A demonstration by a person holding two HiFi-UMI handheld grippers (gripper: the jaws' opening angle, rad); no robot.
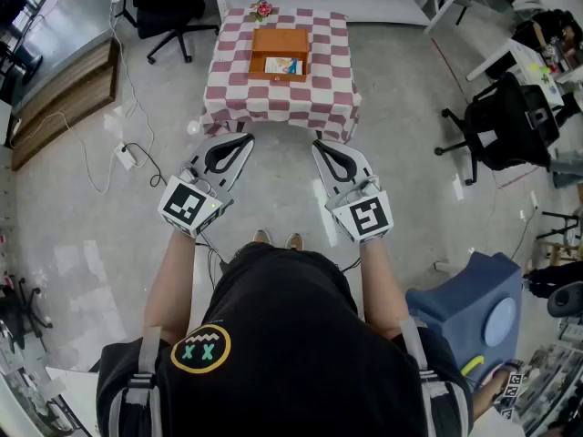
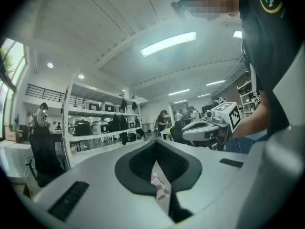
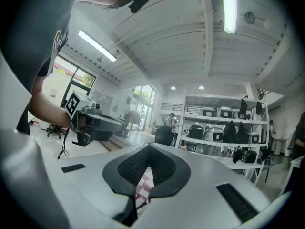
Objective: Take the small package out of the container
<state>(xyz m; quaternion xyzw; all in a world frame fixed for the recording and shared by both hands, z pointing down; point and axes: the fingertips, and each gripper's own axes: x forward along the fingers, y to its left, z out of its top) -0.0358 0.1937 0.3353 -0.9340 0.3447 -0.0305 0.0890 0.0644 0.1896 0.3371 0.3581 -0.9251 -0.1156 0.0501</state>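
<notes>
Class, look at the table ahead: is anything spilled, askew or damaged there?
Nothing stands out. The wooden container sits squarely on the checked tablecloth, open, with the small package lying inside.

Open-plan lab or workshop: metal shelving (image 2: 95, 111) stacked with kitchen appliances (image 2: 100, 127), rolling office chairs (image 1: 501, 126), cables (image 1: 100, 167) across polished floor (image 1: 73, 235), strip lights (image 2: 167, 44) overhead.

Container (image 1: 279, 39): orange-brown, rectangular, open-topped, standing flat near the centre of the checkered table (image 1: 323, 98). Small package (image 1: 281, 65): white with blue print, lying flat inside the container, toward its near side.
</notes>
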